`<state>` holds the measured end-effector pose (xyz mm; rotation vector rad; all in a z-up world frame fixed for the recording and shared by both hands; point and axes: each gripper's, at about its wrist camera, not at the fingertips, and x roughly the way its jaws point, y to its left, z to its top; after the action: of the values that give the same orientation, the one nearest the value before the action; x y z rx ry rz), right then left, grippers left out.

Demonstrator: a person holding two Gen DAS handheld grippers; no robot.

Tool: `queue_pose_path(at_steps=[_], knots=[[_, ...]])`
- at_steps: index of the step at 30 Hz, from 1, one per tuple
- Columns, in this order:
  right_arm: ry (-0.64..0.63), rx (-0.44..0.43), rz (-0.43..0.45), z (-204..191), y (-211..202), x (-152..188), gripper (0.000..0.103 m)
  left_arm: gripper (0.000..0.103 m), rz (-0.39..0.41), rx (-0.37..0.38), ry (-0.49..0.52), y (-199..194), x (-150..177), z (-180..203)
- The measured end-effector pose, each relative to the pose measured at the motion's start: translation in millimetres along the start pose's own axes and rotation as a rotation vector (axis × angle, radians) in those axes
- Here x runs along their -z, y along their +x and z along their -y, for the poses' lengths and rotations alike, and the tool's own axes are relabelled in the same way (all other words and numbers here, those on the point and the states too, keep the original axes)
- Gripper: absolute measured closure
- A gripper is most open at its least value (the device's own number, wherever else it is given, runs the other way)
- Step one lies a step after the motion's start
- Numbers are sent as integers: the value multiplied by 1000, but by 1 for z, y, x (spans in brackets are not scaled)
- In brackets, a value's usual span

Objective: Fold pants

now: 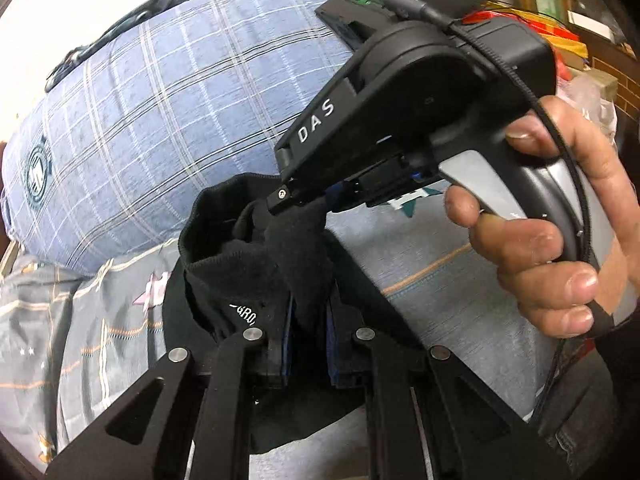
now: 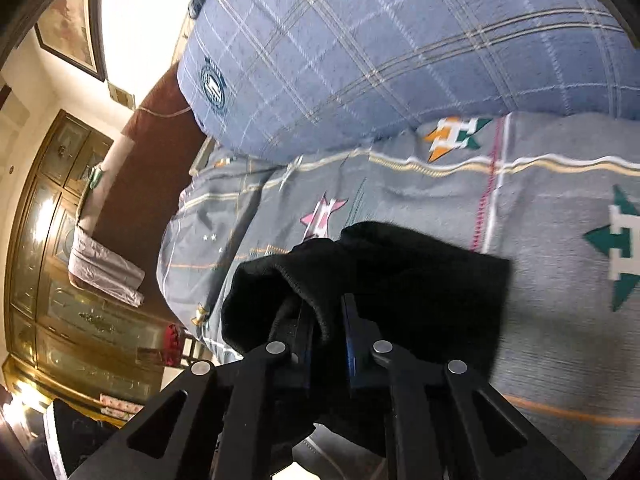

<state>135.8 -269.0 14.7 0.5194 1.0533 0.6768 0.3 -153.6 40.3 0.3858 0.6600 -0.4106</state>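
The black pants (image 1: 240, 256) are bunched up over the grey patterned bedsheet (image 1: 80, 320). My left gripper (image 1: 308, 320) is shut on a fold of the black fabric, which runs between its blue pads. My right gripper (image 1: 280, 200) shows in the left wrist view, held by a hand (image 1: 560, 248), its tip pinching the same bunch from above. In the right wrist view my right gripper (image 2: 326, 328) is shut on the hemmed edge of the pants (image 2: 420, 280), which drape over the bedsheet (image 2: 560, 320).
A large blue checked pillow (image 1: 180, 120) lies just behind the pants, also in the right wrist view (image 2: 400, 40). A wooden cabinet (image 2: 52, 260) and folded cloth (image 2: 104, 272) stand beside the bed at left.
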Motion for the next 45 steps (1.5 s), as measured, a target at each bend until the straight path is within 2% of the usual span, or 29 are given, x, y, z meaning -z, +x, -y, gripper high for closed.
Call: queue_pose_path(at_steps=[1,2,3,6,7,8,9,10,11,12,13,15,16,17,19,21,22,23,24,25,29,31,34,36,38,40,41,43,45], knots=[[8,6,2,7,-2,-1,92,87,-11,20,5,6,0,5],[21,25,-6,15,0,-1,92,77,-26,42,5,11,1,7],[36,50,-26,25,5,0,87,68,-58,115,-3,19,4,11],[131,167,-94,66,20,4,86,65,-175,343,-77,35,13,7],[185,172,-93,82,17,5,86,64,-181,406,-105,32,15,2],[210,161,-75,87,11,6,86,57,-174,442,-122,29,15,-3],[215,151,-40,88,1,6,86,44,-145,480,-157,21,15,-14],[210,144,-7,87,-10,7,83,37,-114,490,-187,14,13,-24],[200,126,33,83,-23,9,79,29,-90,498,-212,9,14,-30],[184,106,70,78,-35,11,67,28,-55,510,-254,3,14,-43],[164,88,106,72,-46,13,56,28,-24,515,-297,-3,14,-57],[107,53,149,57,-60,17,46,28,17,502,-374,-9,12,-83],[70,35,151,48,-61,19,43,28,21,472,-404,-10,15,-90],[47,27,147,40,-60,20,42,27,7,414,-435,-6,17,-101],[9,52,111,27,-43,25,42,27,-35,363,-490,9,21,-114],[-23,152,59,18,-18,27,42,27,-110,341,-566,29,29,-124],[-26,214,38,16,-4,27,48,27,-136,334,-580,37,32,-127],[-21,272,2,17,10,28,59,27,-162,321,-584,45,34,-127],[-14,317,-47,19,23,30,96,27,-198,298,-574,53,36,-124],[-5,340,-59,20,25,33,98,27,-217,285,-562,58,38,-119],[0,345,27,7,-2,43,99,27,-217,271,-528,64,36,-113],[33,376,44,11,-2,54,99,27,-221,259,-506,62,35,-107],[27,465,-46,22,30,61,97,27,-245,240,-489,65,38,-107],[20,443,-23,20,24,60,91,27,-242,251,-511,63,36,-115],[19,386,39,15,6,60,80,27,-229,272,-555,57,38,-129],[48,319,128,15,-16,63,27,27,-256,287,-609,57,41,-145],[64,313,170,16,-24,65,20,27,-273,297,-626,61,41,-151],[102,314,221,18,-34,65,18,27,-348,312,-668,72,40,-166],[172,281,225,30,-36,64,18,27,-396,310,-686,80,36,-174]])
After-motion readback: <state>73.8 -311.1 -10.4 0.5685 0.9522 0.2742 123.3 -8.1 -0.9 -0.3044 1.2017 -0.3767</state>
